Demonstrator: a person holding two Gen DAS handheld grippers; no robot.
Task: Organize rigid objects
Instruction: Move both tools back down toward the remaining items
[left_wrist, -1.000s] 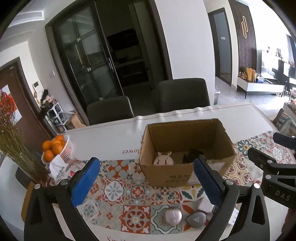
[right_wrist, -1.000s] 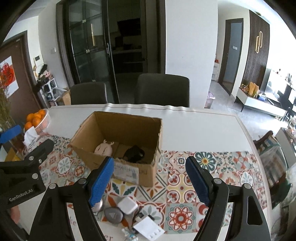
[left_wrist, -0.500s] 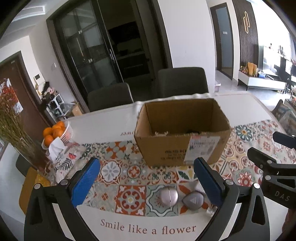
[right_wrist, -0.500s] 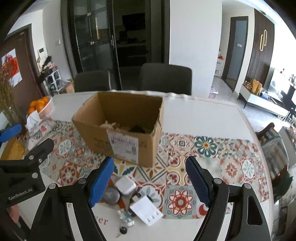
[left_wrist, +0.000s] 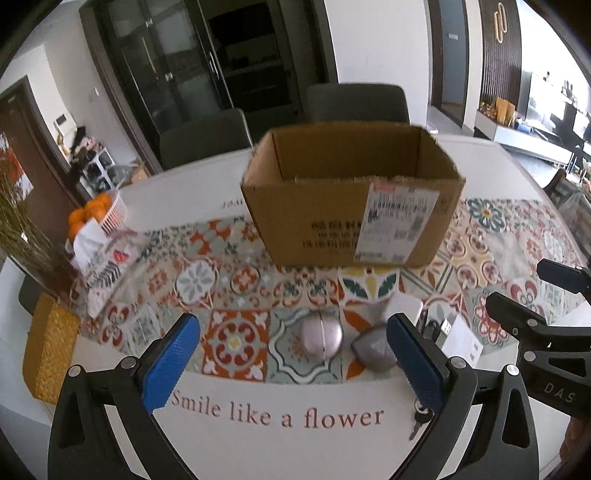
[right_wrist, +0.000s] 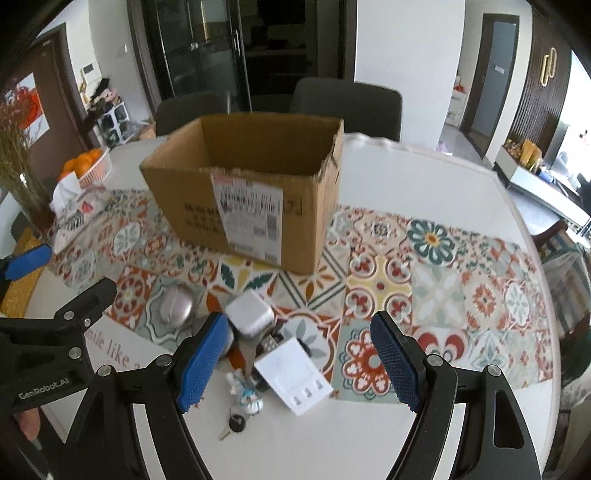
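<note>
The cardboard box (right_wrist: 243, 199) stood beyond both empty, wide-apart grippers. The white charger (right_wrist: 293, 380) lay between the right gripper (right_wrist: 295, 365) jaws, the silver case (left_wrist: 321, 334) between the left gripper (left_wrist: 291, 362) jaws. Crowded neighbours risked snagging.

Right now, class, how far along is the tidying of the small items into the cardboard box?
Done: cannot be judged; the cardboard box stands open, its inside hidden. In hand: nothing; the left tongs and right tongs are open and empty. Left: the round silver case, grey case, white cube, white flat charger and keys lie on the table.
</note>
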